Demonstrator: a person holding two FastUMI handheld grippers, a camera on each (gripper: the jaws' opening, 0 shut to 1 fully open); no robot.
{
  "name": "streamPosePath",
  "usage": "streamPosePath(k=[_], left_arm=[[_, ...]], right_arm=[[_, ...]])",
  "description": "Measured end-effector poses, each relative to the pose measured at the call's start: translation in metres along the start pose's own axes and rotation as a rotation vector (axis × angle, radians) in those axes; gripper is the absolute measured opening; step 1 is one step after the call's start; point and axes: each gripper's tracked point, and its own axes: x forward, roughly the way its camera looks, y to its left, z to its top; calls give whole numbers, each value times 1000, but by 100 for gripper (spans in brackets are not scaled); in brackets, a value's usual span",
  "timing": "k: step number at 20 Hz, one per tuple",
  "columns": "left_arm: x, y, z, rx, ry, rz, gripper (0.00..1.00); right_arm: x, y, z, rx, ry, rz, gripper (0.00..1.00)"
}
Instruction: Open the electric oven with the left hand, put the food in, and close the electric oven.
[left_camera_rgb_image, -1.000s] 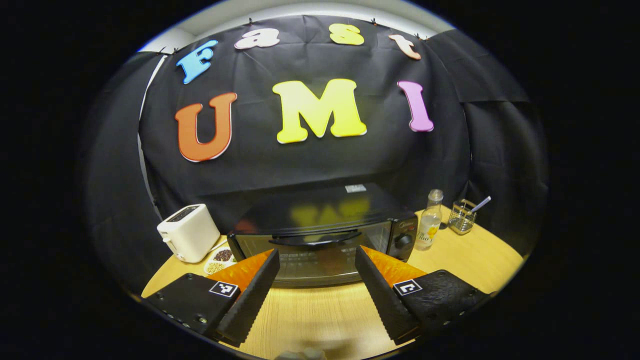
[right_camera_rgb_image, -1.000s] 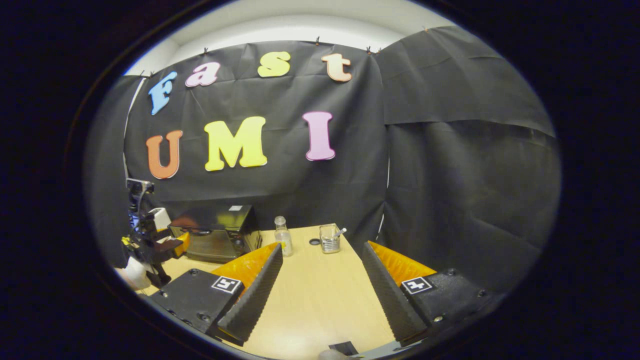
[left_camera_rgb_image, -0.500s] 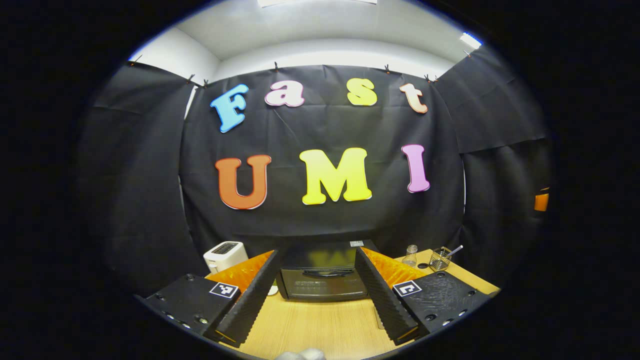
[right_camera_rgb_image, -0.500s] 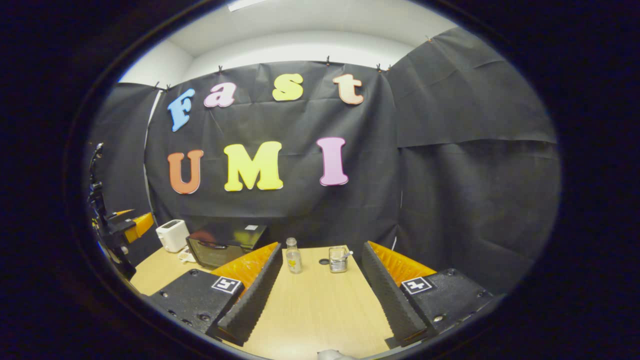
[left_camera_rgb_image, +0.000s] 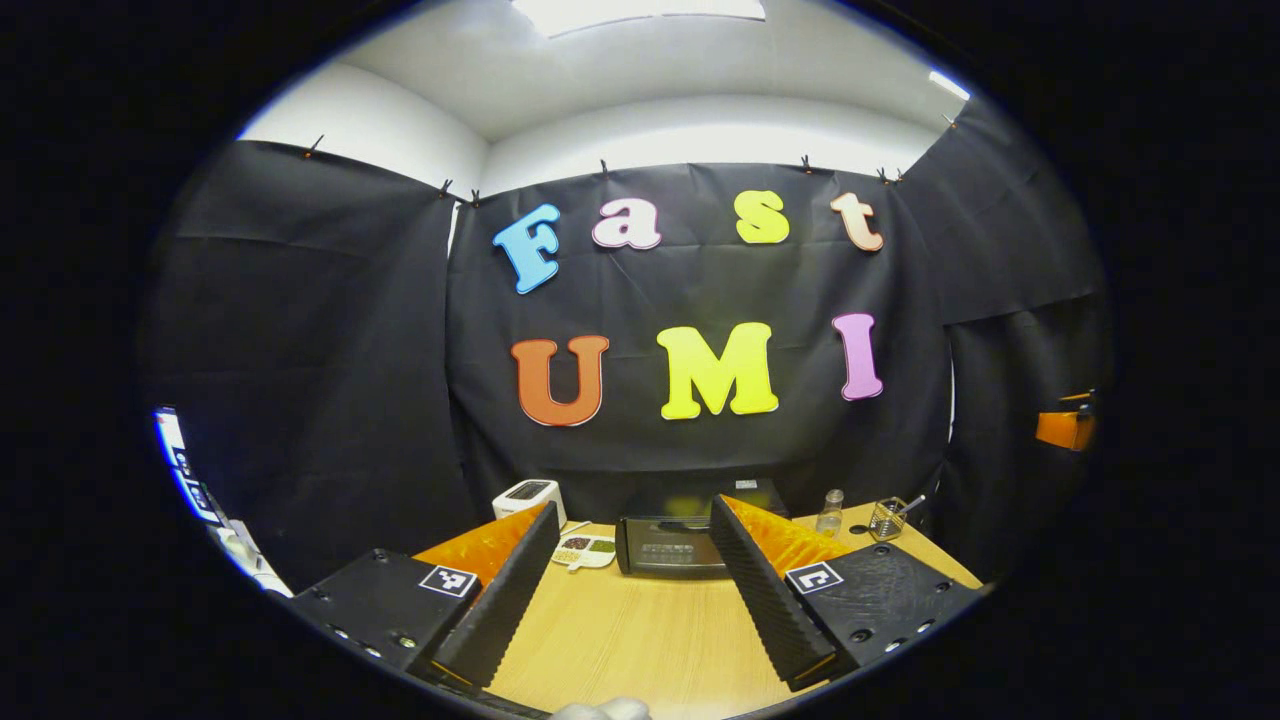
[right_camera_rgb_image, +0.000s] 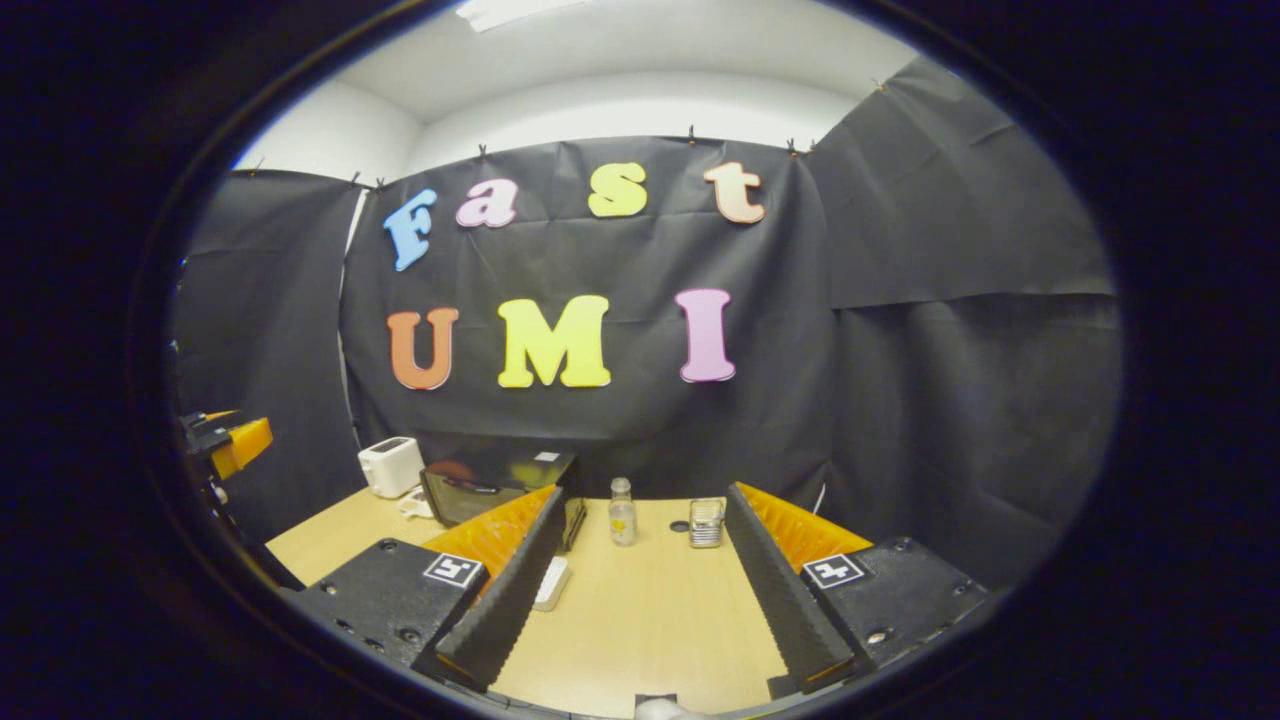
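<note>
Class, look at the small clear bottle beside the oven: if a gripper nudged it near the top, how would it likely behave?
The bottle stands tall and narrow, so it would probably tip. It looks round, so it might then roll.

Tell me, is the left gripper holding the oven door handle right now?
No. In the left gripper view the left gripper is open over bare table, well short of the closed electric oven.

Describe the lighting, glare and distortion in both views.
Left gripper view: ceiling light panel is blown out white; oven is small and dim; fisheye curves the table. Right gripper view: ceiling glows bright, oven top carries a coloured reflection, edges bow.
</note>
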Motion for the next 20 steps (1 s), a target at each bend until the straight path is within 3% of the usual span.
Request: streamPosePath(k=[1,2,3,4,9,20], left_arm=[[-5,2,-1,-5,13,4,100],[-6,5,2,-14,8,2,96],[-5,4,6,-23,1,-6,100],[-5,4,5,-27,15,-15,96],[-1,9,17,-36,-20,-49,96],[0,6,36,-23,-79,-148,96]], right_arm=[[-2,4,4,-6,-13,-3,100],[-3,7,6,-9,-21,-11,100],[-4,10,8,-7,-18,-21,100],[-8,18,7,-5,-15,-13,100],[-7,38,16,-4,-32,-10,100],[-21,50,18,10,-34,-71,100]])
